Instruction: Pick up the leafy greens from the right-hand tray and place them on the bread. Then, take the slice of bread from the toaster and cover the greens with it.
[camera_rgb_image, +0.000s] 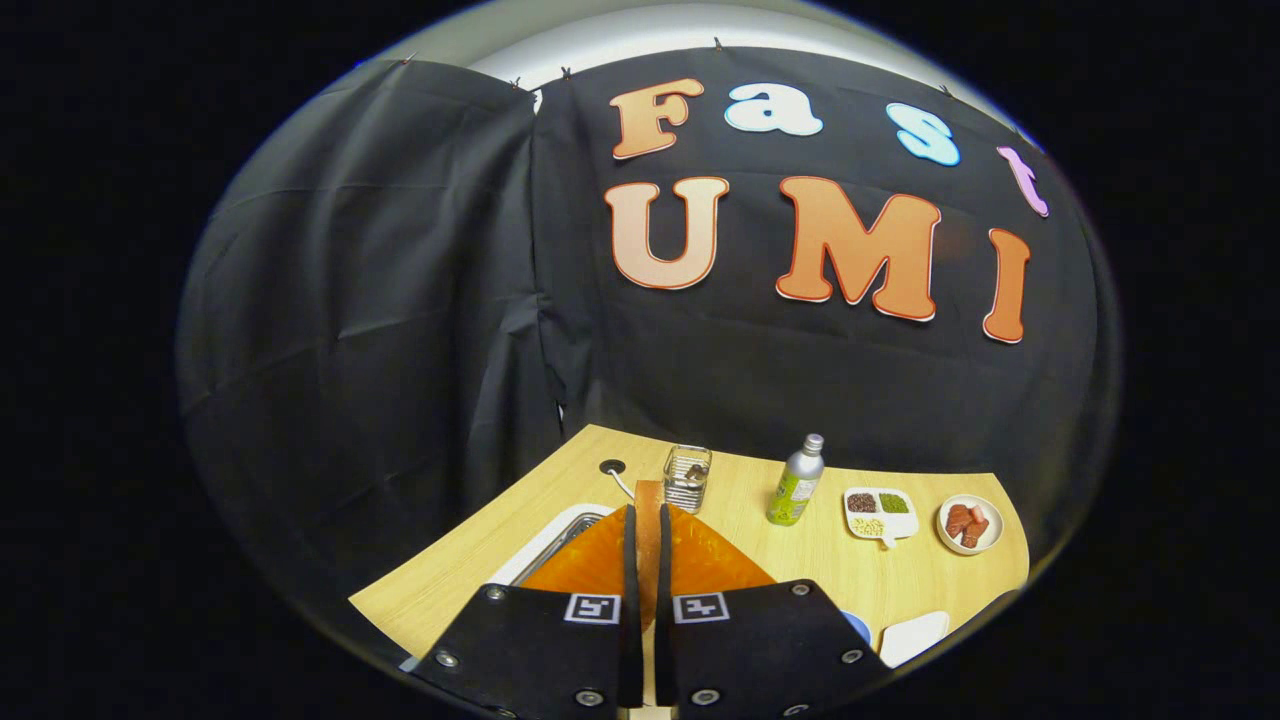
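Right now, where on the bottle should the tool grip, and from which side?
Round its straight middle, below the narrow neck, from the near side: the bottle stands upright with its near face unblocked, and a divided dish sits beside it. The tool is shut on a bread slice.

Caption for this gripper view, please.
Gripper fingers nearly closed on a bread slice, raised above the wooden table with a bottle beyond.

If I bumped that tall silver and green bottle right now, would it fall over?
Probably yes. The tall silver and green bottle stands upright on the wooden table, narrow for its height, so a push up high would likely tip it, and being round it might then roll. The gripper, fingers nearly together, is well short of it.
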